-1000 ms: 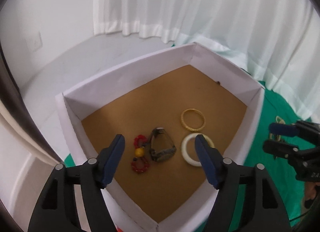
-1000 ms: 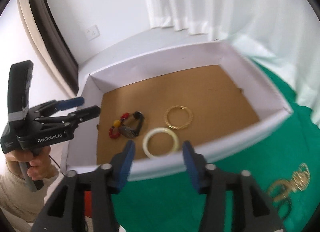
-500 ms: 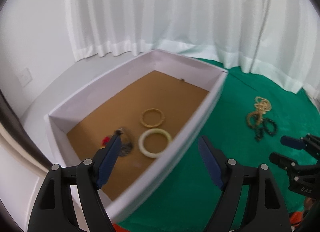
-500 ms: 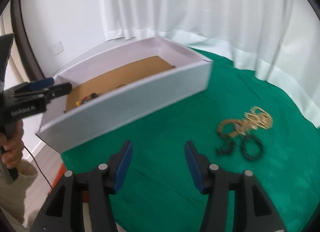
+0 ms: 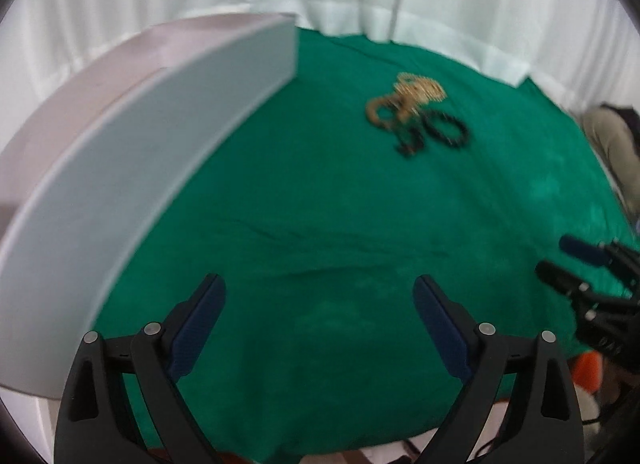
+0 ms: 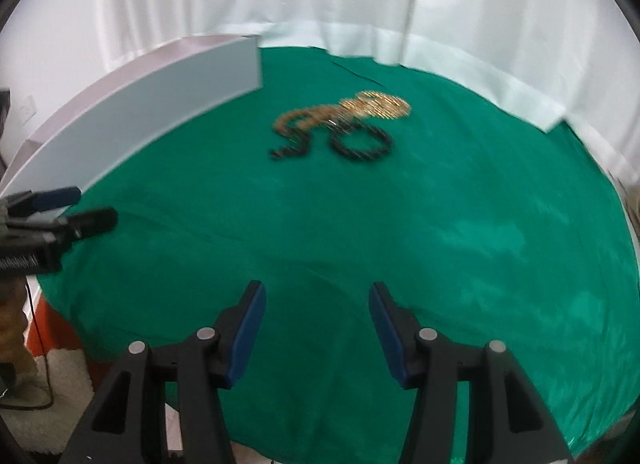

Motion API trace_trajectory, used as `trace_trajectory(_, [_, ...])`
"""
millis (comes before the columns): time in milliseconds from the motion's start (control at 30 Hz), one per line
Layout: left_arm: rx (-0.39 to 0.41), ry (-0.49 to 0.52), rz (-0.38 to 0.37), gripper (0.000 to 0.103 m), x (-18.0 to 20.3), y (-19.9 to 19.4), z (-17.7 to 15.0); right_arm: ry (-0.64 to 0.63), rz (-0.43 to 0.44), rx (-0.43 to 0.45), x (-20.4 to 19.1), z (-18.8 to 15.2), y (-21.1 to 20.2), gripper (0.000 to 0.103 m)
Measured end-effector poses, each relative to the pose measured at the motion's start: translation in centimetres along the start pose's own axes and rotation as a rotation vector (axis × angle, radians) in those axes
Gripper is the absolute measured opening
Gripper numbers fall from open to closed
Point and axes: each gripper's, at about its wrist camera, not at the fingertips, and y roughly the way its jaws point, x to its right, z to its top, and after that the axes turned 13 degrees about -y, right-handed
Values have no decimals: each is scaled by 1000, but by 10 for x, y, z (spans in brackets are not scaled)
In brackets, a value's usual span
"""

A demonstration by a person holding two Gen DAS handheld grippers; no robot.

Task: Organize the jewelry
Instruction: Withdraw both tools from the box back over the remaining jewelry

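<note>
A tangle of gold chains (image 5: 412, 97) and black bead bracelets (image 5: 438, 131) lies on the green cloth (image 5: 320, 223), far ahead of both grippers; it also shows in the right wrist view (image 6: 344, 119). The white box (image 5: 132, 179) stands at the left; its inside is hidden from here. It shows at the left in the right wrist view (image 6: 132, 119). My left gripper (image 5: 320, 316) is open and empty over the cloth. My right gripper (image 6: 316, 320) is open and empty, and shows at the right edge of the left wrist view (image 5: 568, 260).
White curtains (image 6: 320, 3) hang behind the round table. The cloth's near edge (image 6: 120, 360) drops to the floor. The left gripper shows at the left edge of the right wrist view (image 6: 72, 207).
Both views have swung right, from looking down into the box to looking over the green cloth at the jewelry pile. Both grippers stay open.
</note>
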Motion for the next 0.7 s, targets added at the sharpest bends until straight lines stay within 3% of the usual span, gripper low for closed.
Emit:
trace_trajectory(200, [-62,33,1,95,15,29,-10,74,-20,-13,19,-20,7,55])
trace_trajectory(700, [-60,73,34,103,22,38,-18,96,-7,-54,27,-33,26,59])
